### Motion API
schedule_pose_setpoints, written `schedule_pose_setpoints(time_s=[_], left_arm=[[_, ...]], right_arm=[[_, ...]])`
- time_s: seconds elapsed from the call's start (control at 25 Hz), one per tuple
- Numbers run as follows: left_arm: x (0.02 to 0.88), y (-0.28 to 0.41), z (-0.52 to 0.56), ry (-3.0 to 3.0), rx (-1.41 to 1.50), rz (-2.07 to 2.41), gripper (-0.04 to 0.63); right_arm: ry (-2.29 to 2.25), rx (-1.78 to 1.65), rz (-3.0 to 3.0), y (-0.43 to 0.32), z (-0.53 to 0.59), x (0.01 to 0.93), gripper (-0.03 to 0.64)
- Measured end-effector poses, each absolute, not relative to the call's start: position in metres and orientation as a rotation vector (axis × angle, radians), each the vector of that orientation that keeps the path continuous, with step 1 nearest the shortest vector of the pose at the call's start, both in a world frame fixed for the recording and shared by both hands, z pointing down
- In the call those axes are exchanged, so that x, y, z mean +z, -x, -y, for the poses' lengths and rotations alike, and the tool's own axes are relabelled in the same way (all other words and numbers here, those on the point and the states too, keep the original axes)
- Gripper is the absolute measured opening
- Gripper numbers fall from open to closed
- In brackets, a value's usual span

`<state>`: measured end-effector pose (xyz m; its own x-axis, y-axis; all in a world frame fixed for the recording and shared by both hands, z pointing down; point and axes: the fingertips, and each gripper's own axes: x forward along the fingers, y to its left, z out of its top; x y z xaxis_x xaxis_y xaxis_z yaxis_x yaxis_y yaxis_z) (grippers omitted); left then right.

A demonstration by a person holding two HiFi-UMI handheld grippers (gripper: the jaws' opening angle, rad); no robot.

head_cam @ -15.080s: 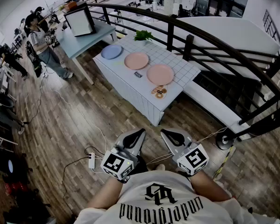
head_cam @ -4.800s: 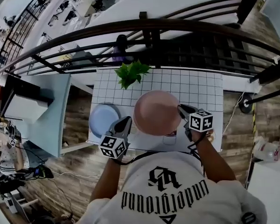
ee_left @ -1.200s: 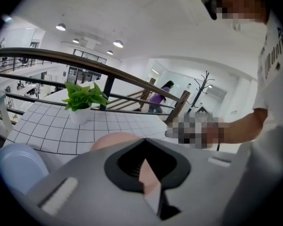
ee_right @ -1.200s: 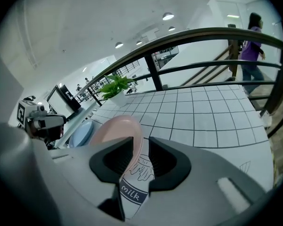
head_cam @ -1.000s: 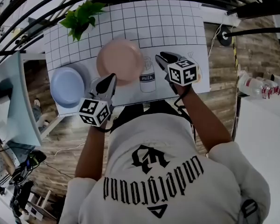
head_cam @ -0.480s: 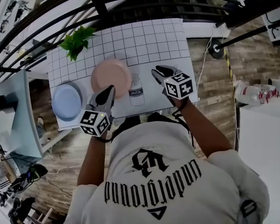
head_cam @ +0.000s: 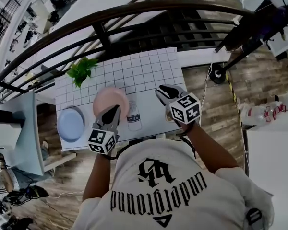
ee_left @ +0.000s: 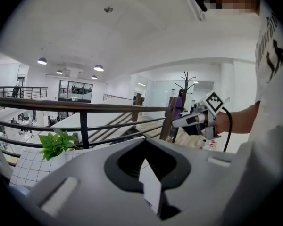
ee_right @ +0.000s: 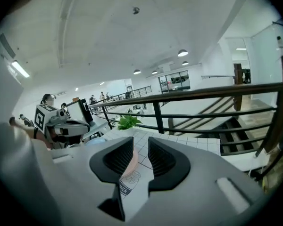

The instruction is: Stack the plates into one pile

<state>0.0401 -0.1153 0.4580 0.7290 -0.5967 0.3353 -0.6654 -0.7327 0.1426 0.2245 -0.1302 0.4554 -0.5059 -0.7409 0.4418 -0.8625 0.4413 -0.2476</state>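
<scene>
On the white checked tablecloth a pink plate shows as a single disc. A blue plate lies apart from it to the left, by the table's corner. My left gripper hangs shut and holds nothing, its tip over the pink plate's near edge. My right gripper hovers open and empty over the cloth, to the right of the pink plate. In the right gripper view the pink plate shows through the gap of the right gripper. In the left gripper view the left gripper points level, above the table.
A potted plant stands at the table's far left. A dark railing runs behind the table, with stairs beyond it. A milk-carton print marks the cloth. A light blue table stands to the left, and bottles lie on the floor to the right.
The head view has pulled back and the table looks smaller and farther. Both grippers have come back toward the table's near edge. The plates have not moved.
</scene>
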Motion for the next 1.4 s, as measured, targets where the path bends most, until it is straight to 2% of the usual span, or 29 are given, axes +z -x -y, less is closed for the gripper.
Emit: schedule_pose_setpoints(time_s=[0.24,0.64,0.88,1.4], left_arm=[[0.442,-0.062,0.108,-2.716,0.358,1.052,0.049],[0.44,-0.053,0.084,-2.62,0.346,1.255,0.049],[0.443,-0.01,0.055,-2.519,0.344,1.409,0.049],[0.447,0.141,0.003,-2.339,0.255,1.673,0.049]], right_arm=[[-1.364,0.521,2.501,-0.235,0.121,0.423,0.097],[-1.192,0.536,2.579,-0.226,0.119,0.432,0.097],[-1.002,0.523,2.636,-0.173,0.118,0.438,0.098],[-0.717,0.459,2.656,-0.014,0.095,0.449,0.098]])
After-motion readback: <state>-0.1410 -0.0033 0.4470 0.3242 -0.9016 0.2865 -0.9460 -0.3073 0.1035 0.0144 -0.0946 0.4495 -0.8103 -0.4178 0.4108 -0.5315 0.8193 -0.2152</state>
